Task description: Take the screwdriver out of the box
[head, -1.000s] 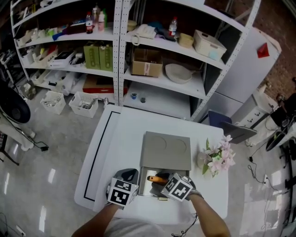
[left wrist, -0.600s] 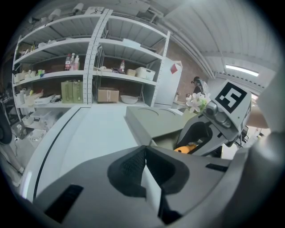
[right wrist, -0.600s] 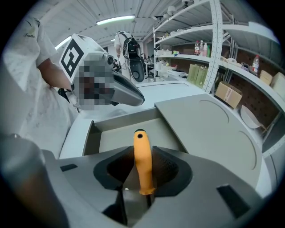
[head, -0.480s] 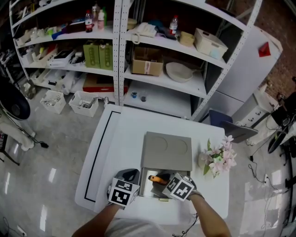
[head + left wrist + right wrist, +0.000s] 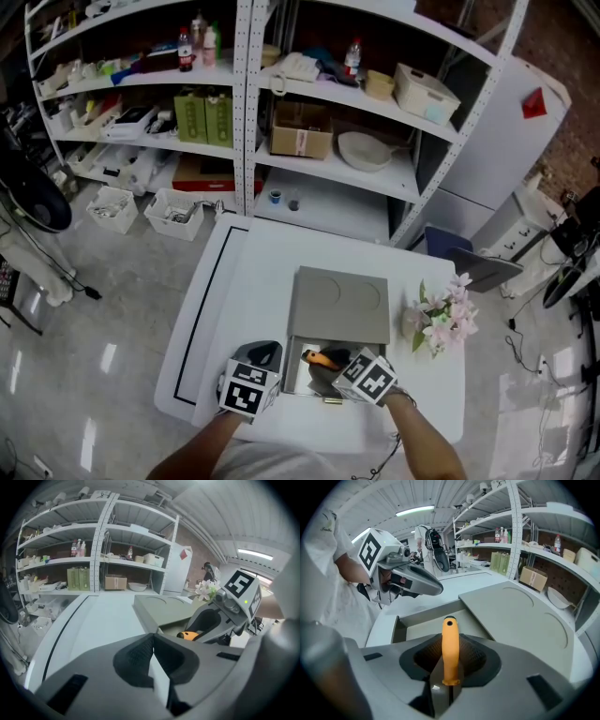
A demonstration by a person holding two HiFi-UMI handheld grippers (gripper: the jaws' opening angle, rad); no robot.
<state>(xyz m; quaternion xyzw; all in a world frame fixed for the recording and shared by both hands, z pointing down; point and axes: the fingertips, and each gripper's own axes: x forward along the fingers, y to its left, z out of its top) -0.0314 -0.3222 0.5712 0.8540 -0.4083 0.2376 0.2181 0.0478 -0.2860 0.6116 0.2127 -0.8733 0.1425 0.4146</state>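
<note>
A grey box (image 5: 337,305) sits mid-counter (image 5: 244,281), its lid slid toward 12 o'clock so that the 6 o'clock end lies open. The screwdriver (image 5: 450,646) is over that open end, its orange handle between the jaws of the right gripper (image 5: 325,367). The jaws are closing, and the pads press the handle on both sides. The handle's butt points toward 12 o'clock, away from the gripper. I cannot tell whether the tool has cleared the box floor.

The left gripper (image 5: 265,354) hangs at 9 o'clock of the right one, just beside the box's near left corner. Its jaws are together, with nothing between them. A bunch of pale pink flowers (image 5: 441,314) stands at 3 o'clock of the box.
</note>
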